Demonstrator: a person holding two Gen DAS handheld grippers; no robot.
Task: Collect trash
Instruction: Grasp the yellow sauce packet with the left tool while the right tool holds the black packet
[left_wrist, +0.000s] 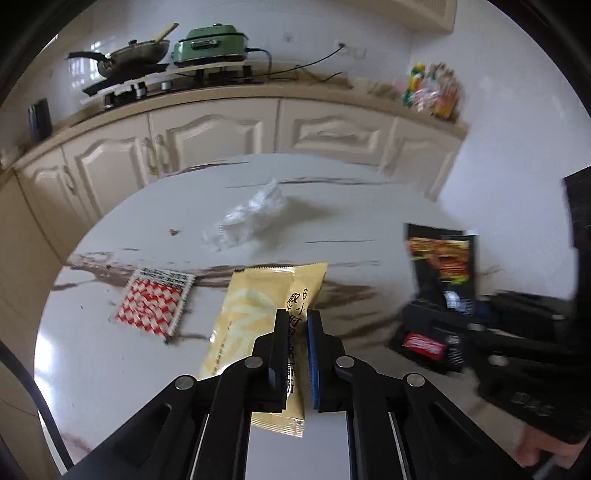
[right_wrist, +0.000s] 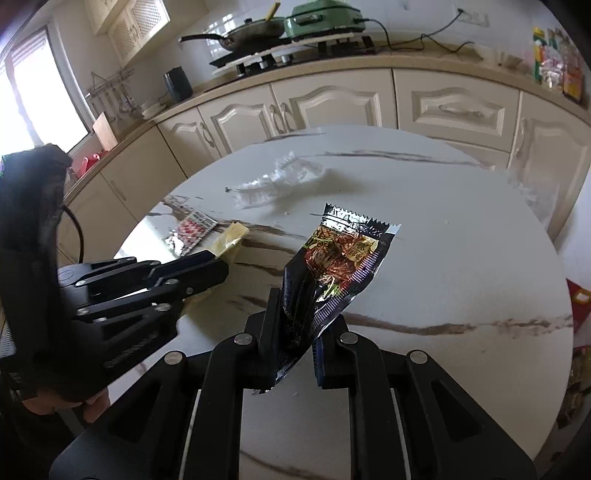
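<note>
My left gripper (left_wrist: 297, 319) is shut on a yellow snack wrapper (left_wrist: 255, 317) and holds it over the round marble table (left_wrist: 351, 206); it also shows in the right wrist view (right_wrist: 207, 264) with the yellow wrapper (right_wrist: 232, 236). My right gripper (right_wrist: 299, 314) is shut on a black snack wrapper (right_wrist: 332, 258), held upright above the table; that wrapper appears at the right of the left wrist view (left_wrist: 441, 258). A red-and-white checked wrapper (left_wrist: 155, 301) and a crumpled clear plastic bag (left_wrist: 247, 218) lie on the table.
Cream kitchen cabinets (left_wrist: 229, 133) curve behind the table. On the counter stand a frying pan (left_wrist: 133, 55), a green electric cooker (left_wrist: 210, 42) and colourful snack bags (left_wrist: 432, 90). The checked wrapper (right_wrist: 194, 230) and plastic bag (right_wrist: 280, 179) also show in the right wrist view.
</note>
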